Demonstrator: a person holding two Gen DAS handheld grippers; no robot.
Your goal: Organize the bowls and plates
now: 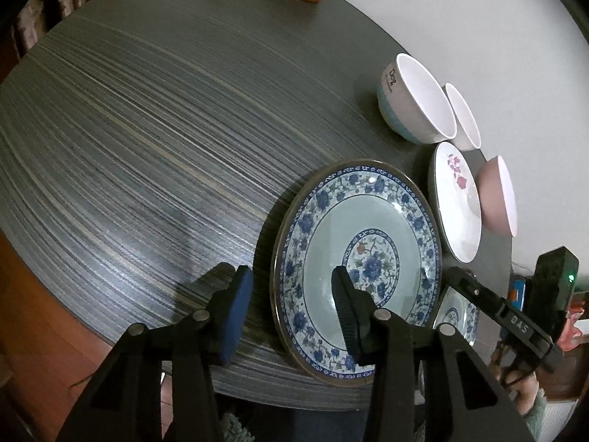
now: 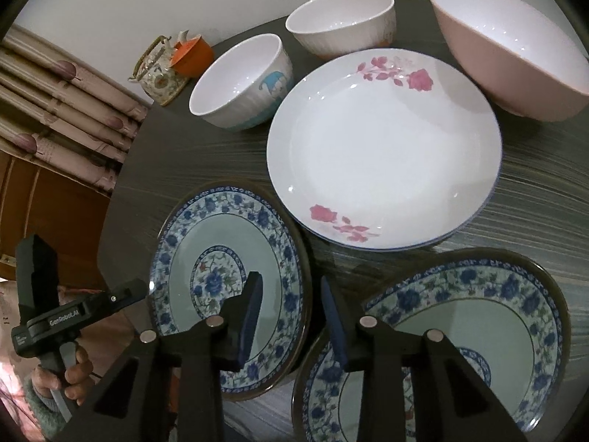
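Observation:
A blue-flowered plate (image 1: 357, 258) lies flat near the front edge of the dark round table (image 1: 147, 147). My left gripper (image 1: 291, 276) straddles its left rim, one pad outside the plate and one finger over its well, with a gap still showing at the rim. In the right wrist view the same plate (image 2: 221, 258) has my right gripper (image 2: 291, 280) astride its right rim, its pads not touching. A second blue-flowered plate (image 2: 460, 331) sits close beside it on the right. Both grippers are open.
Behind the plates stand a white plate with pink roses (image 2: 383, 147), a pink bowl (image 2: 515, 55), a white bowl with a blue cartoon (image 2: 239, 81) and a plain white bowl (image 2: 342, 22). An orange cup (image 2: 191, 55) and a teapot (image 2: 158, 73) sit at the far edge.

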